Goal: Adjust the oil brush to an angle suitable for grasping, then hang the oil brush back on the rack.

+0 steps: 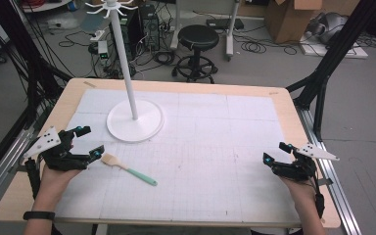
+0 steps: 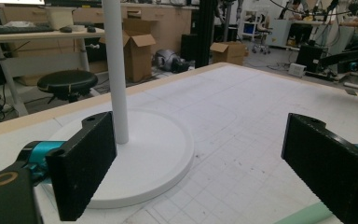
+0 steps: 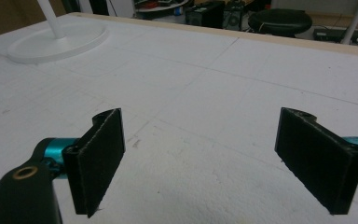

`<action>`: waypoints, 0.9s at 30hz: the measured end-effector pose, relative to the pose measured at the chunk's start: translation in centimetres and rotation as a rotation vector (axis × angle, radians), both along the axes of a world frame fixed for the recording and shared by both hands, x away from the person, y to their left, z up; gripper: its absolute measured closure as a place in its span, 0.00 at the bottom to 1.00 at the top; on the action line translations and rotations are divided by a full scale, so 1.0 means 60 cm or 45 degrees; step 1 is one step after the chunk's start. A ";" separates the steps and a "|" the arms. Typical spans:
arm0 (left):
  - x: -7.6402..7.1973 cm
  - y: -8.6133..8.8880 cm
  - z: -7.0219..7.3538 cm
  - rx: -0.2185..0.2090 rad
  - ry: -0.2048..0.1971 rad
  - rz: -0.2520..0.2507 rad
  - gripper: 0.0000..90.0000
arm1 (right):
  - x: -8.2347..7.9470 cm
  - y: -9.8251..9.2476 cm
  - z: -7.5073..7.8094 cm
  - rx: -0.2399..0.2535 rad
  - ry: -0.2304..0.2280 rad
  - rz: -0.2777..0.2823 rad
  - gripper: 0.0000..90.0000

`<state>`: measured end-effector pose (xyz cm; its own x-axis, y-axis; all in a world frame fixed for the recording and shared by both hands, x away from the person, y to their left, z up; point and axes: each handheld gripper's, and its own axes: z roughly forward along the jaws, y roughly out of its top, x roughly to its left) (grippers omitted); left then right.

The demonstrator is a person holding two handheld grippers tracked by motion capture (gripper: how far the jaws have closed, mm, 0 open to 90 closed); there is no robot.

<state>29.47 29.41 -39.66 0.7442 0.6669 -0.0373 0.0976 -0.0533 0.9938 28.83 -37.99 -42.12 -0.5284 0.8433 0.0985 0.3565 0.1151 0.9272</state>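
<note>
A white stand (image 1: pixel 135 122) with a round base and a tall pole topped with hooks rises at the table's back left. A spatula (image 1: pixel 127 169) with a wooden head and a mint green handle lies flat on the white grid mat (image 1: pixel 215 147), just right of my left gripper (image 1: pixel 89 142). That gripper is open and holds nothing. In the left gripper view the stand's base (image 2: pixel 158 154) lies just beyond the open left gripper (image 2: pixel 205 158), and the mint handle (image 2: pixel 307 214) shows at the bottom right. My right gripper (image 1: pixel 275 152) rests open near the table's right edge, with bare mat between the jaws of the right gripper (image 3: pixel 200 158).
A black stool (image 1: pixel 198 36), cables and cardboard boxes (image 1: pixel 293 17) stand on the floor behind the table. Black frame legs (image 1: pixel 323 73) rise at both sides. The wooden table rim (image 1: pixel 293 103) borders the mat.
</note>
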 end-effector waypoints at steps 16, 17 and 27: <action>0.000 -0.002 0.001 0.002 -0.001 -0.023 0.12 | 0.001 0.000 0.000 0.000 -0.002 0.000 0.17; 0.000 -0.002 0.002 0.002 0.002 -0.031 0.12 | 0.001 0.000 0.000 0.001 -0.001 0.001 0.17; 0.005 -0.015 0.012 0.053 0.006 -0.155 0.11 | 0.000 -0.003 0.002 0.003 -0.004 0.000 0.17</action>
